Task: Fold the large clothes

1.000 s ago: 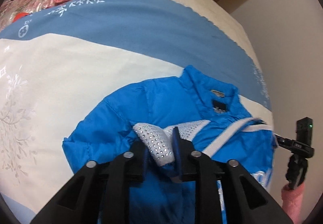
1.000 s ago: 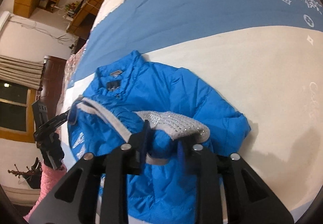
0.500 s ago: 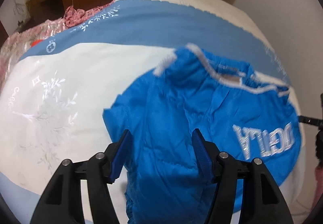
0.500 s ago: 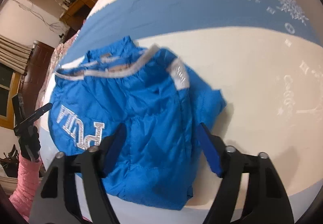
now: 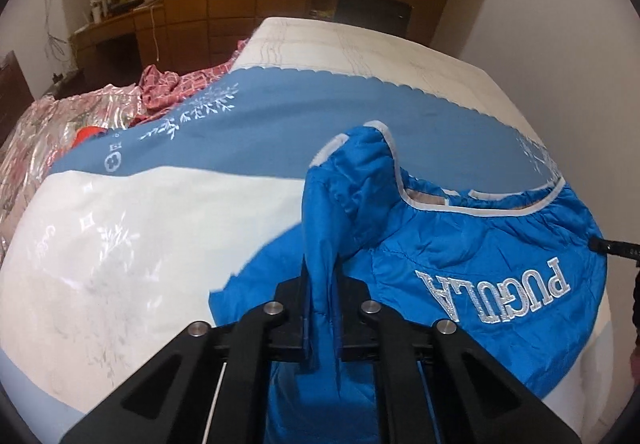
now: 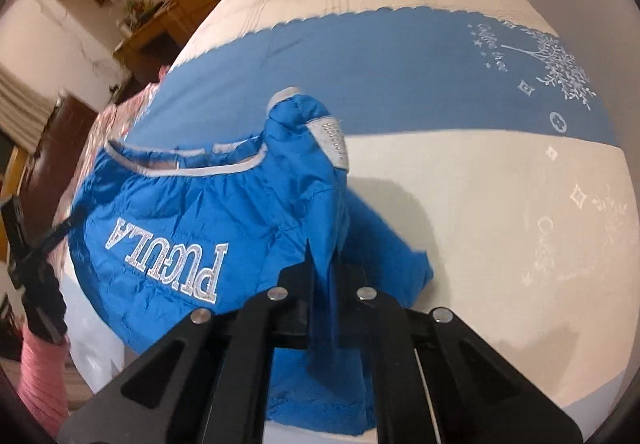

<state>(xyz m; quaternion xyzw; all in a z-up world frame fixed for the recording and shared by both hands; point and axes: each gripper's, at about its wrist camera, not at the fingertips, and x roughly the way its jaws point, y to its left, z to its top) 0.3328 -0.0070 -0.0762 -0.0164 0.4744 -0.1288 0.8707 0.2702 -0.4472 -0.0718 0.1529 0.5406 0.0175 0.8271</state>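
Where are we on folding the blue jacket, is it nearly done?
Partly. The blue jacket lies doubled over on the bed, lettered back up, sleeve cuff tucked across. In hand: the left gripper and right gripper have just closed, each pinching a fabric ridge. Left: laying the final fold flat.

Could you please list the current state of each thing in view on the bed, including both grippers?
Bright blue padded jacket: partly folded, lettered back facing up, pinched fabric raised at two spots.
Left gripper: shut on a ridge of the jacket, having just closed.
Right gripper: shut on another ridge, having just closed.
Blue-and-cream bedspread: spread flat under the jacket.
Pink patterned cloth: crumpled at the bed's edge.
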